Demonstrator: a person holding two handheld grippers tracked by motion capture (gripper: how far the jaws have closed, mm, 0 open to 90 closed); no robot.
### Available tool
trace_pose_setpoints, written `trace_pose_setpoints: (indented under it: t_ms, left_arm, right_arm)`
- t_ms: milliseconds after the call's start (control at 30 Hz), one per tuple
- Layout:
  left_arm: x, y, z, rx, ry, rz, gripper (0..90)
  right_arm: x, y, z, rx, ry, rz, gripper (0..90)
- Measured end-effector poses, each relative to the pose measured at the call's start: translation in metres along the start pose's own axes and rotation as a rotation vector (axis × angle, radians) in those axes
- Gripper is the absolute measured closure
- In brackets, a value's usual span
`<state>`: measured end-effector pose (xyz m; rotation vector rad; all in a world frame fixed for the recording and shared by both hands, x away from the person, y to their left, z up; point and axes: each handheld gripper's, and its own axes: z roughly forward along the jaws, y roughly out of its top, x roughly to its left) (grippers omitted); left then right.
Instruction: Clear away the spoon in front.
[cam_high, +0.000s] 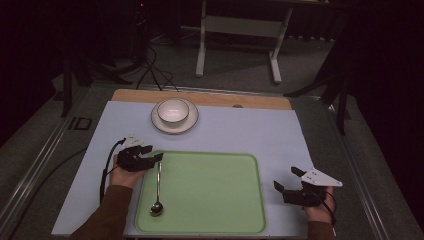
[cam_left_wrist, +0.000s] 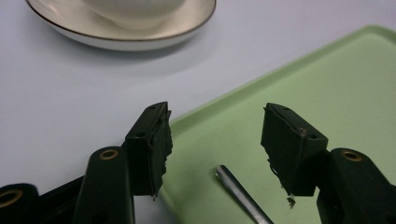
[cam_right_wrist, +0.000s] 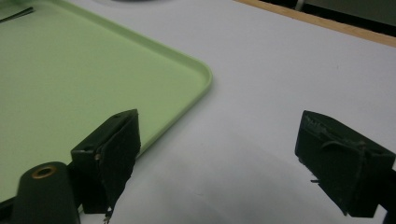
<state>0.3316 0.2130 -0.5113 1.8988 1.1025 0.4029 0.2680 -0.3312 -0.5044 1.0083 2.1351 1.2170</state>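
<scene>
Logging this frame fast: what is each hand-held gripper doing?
Left hand-held gripper: open, holding nothing; slim metal spoon lies loose on the green plastic tray.
Right hand-held gripper: open, empty.

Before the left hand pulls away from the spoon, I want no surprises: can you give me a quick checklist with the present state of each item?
1. Left gripper jaws open, pads off the spoon: ok; the handle tip lies between them untouched.
2. Spoon resting wholly on the green tray: ok; it lies flat along the tray's left side, bowl end toward the person.
3. Right gripper clear of the tray: ok; it sits open over the mat, right of the tray.
4. Bowl upright on its saucer: ok; it stands beyond the tray.
5. Bowl empty: ok by the high view.
6. Left gripper's cable free of the spoon: ok; it trails off to the left.
</scene>
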Motion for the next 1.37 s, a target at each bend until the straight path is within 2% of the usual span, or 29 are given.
trace_pose_setpoints:
  t_ms: [267,400,967,1267,1367]
  left_arm:
    - [0.002,0.0,-0.019,-0.078,0.022,0.003,42.4]
    - [0.004,-0.001,-0.026,-0.102,0.033,0.003,42.5]
    - [0.014,-0.015,-0.061,-0.18,0.091,-0.016,42.6]
    - [0.022,-0.026,-0.08,-0.21,0.132,-0.043,42.6]
    - [0.026,-0.028,-0.081,-0.21,0.143,-0.066,42.6]
  right_arm:
    - [0.0,0.0,-0.001,-0.005,0.003,0.004,13.8]
    - [-0.001,0.0,-0.001,-0.01,0.005,0.007,13.8]
    - [-0.005,0.0,-0.005,-0.042,0.001,0.033,13.8]
    - [-0.005,0.001,-0.008,-0.061,-0.006,0.034,13.9]
    - [-0.006,0.001,-0.007,-0.063,-0.005,0.032,13.9]
